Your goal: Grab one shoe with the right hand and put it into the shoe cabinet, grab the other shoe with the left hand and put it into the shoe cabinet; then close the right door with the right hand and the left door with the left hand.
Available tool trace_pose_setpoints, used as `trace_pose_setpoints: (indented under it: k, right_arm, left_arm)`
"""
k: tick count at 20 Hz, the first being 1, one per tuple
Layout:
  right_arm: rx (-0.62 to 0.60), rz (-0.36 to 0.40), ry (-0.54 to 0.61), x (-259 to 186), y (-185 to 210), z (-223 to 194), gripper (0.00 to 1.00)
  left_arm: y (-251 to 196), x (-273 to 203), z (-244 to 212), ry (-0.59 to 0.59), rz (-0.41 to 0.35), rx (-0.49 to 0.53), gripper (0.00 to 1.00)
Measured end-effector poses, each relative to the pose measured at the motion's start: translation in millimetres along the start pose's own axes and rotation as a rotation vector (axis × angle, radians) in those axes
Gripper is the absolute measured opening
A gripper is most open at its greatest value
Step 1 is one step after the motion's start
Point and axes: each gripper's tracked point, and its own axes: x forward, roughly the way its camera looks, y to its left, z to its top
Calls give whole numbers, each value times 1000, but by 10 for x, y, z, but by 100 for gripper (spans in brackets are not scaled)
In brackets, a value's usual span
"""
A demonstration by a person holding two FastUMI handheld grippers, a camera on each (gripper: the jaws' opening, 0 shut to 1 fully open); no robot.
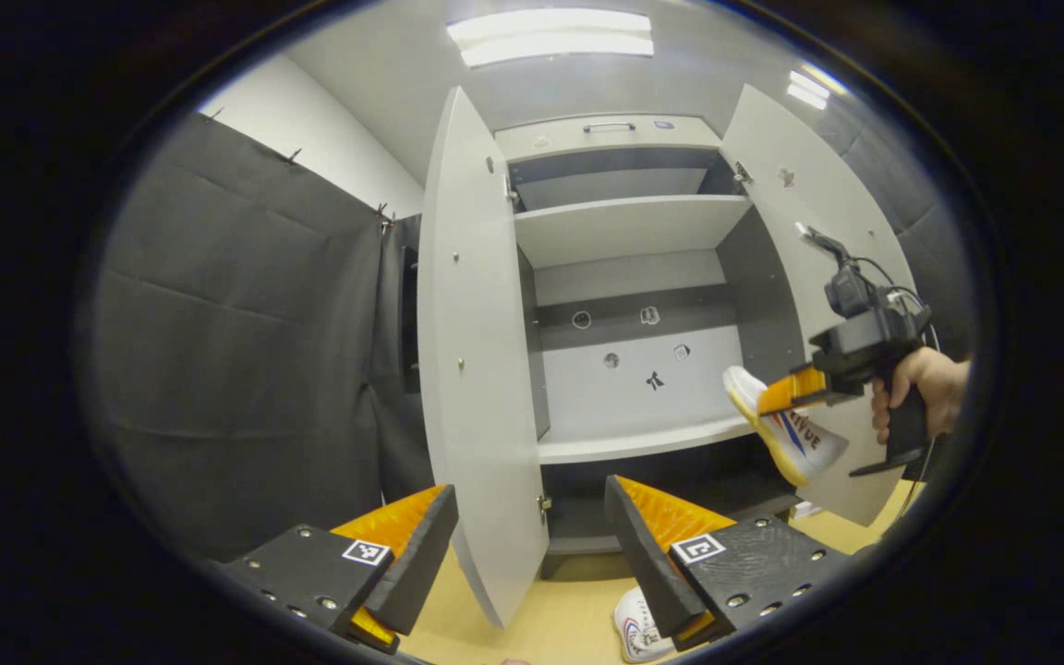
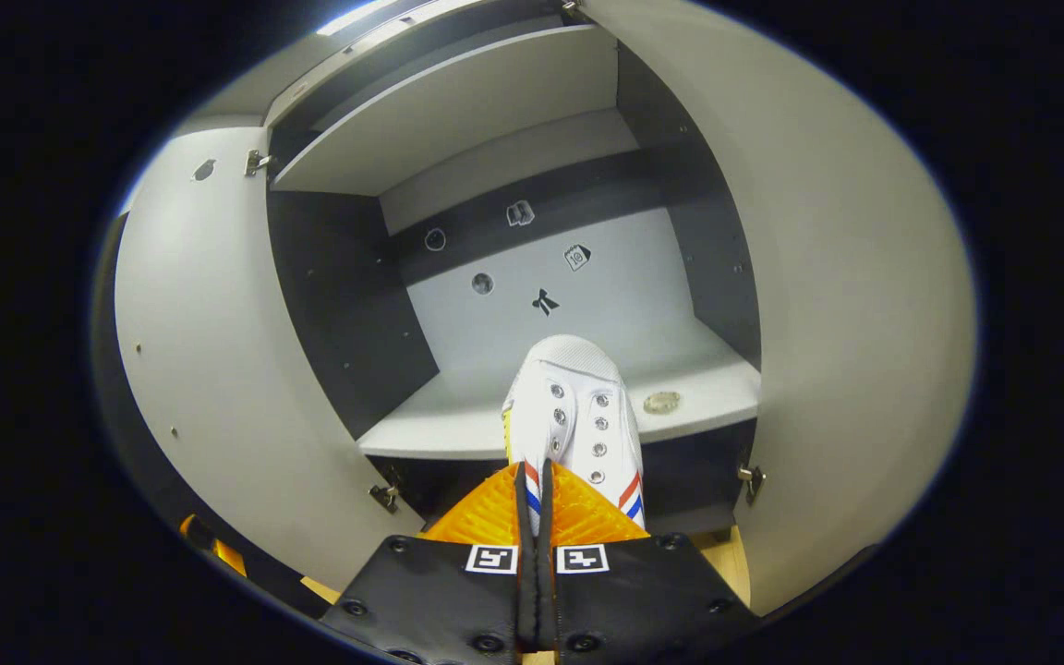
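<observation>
1. Right gripper view: the right gripper (image 2: 537, 517) has its orange-and-black fingers (image 2: 486, 517) clenched on the white sneaker (image 2: 578, 406), pinching its upper edge near the red and blue stripes, with the toe pointing into the shoe cabinet (image 2: 532, 277).
2. The held sneaker hangs in the air in front of the pale middle shelf (image 2: 458, 420), its toe over the shelf's front edge; whether it touches the shelf cannot be told.
3. Both doors stand wide open: the left door (image 2: 209, 369) and the right door (image 2: 855, 305) flank the opening.
4. Left gripper view: the left gripper (image 1: 532, 545) holds nothing, its fingers (image 1: 403, 545) released and spread wide, low in front of the cabinet and near the open left door's edge.
5. The second sneaker (image 1: 638, 628) lies on the light wooden floor (image 1: 550, 619) below, just beside the left gripper's right-hand finger.
6. Farther off, a hand (image 1: 920, 392) holds the right gripper with its sneaker beside the open right door.
</observation>
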Motion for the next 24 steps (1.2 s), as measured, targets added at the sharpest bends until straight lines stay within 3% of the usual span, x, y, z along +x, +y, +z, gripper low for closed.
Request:
trace_pose_setpoints:
  k: [11, 15, 24]
  right_arm:
    - [28, -61, -52, 861, -161, 917, 1]
    - [24, -95, -11, 1189, -224, 917, 1]
    - [-15, -161, 61, 1231, -242, 745, 2]
  left_arm:
    - [-86, -34, -103, 25, -16, -12, 94]
    - [-138, -41, -144, 37, -23, -18, 94]
    - [-173, -43, -225, 61, -27, -15, 94]
